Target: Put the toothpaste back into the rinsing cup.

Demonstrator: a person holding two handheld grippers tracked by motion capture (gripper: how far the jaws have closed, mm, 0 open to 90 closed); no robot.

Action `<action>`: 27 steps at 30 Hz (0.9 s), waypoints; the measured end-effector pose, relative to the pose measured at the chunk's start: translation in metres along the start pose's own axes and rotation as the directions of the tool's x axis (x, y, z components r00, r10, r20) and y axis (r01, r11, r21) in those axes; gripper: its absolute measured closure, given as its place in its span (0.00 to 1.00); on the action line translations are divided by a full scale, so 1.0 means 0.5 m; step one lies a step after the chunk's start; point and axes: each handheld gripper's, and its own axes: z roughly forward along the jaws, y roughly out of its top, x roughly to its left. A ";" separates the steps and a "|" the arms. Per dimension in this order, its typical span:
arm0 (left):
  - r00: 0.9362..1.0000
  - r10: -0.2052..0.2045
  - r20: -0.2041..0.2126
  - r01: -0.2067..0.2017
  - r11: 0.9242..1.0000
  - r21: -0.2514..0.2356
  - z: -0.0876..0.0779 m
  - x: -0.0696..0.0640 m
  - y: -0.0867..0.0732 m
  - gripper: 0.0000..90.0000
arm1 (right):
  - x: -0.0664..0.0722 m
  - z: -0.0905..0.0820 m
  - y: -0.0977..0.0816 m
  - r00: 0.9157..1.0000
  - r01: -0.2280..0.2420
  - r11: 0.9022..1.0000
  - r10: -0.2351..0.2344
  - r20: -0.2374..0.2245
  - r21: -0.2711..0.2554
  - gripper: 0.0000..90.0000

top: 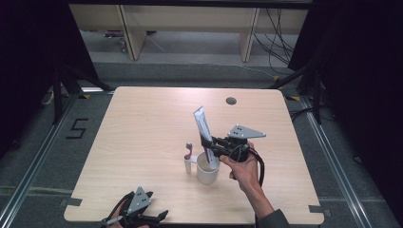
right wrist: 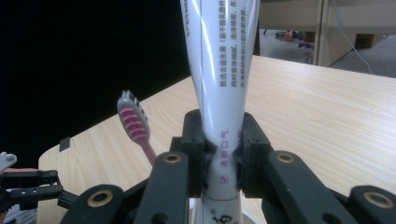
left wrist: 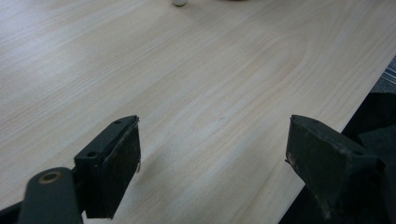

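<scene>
Right gripper (top: 207, 145) clamped the toothpaste tube (right wrist: 219, 93) above the mug (top: 207, 173); left gripper (left wrist: 212, 154) sat wide, empty. Tube could nudge the toothbrush (right wrist: 134, 123) or tip the mug.

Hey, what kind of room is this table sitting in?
Probably a lab or recording workspace, not a home: a bare wooden table stands on grey floor with a taped number 5, black curtains at both sides, and loose cables behind.

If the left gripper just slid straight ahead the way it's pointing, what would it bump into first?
Probably nothing soon. The open left gripper faces bare table. Far off, a white thing shows at that view's top edge, perhaps the mug; depth is hard to judge.
</scene>
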 end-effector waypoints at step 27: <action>1.000 -0.004 0.004 0.004 1.000 -0.005 0.002 -0.001 -0.001 0.19 | -0.008 0.010 -0.043 1.000 0.003 1.000 -0.003 0.008 0.015 0.85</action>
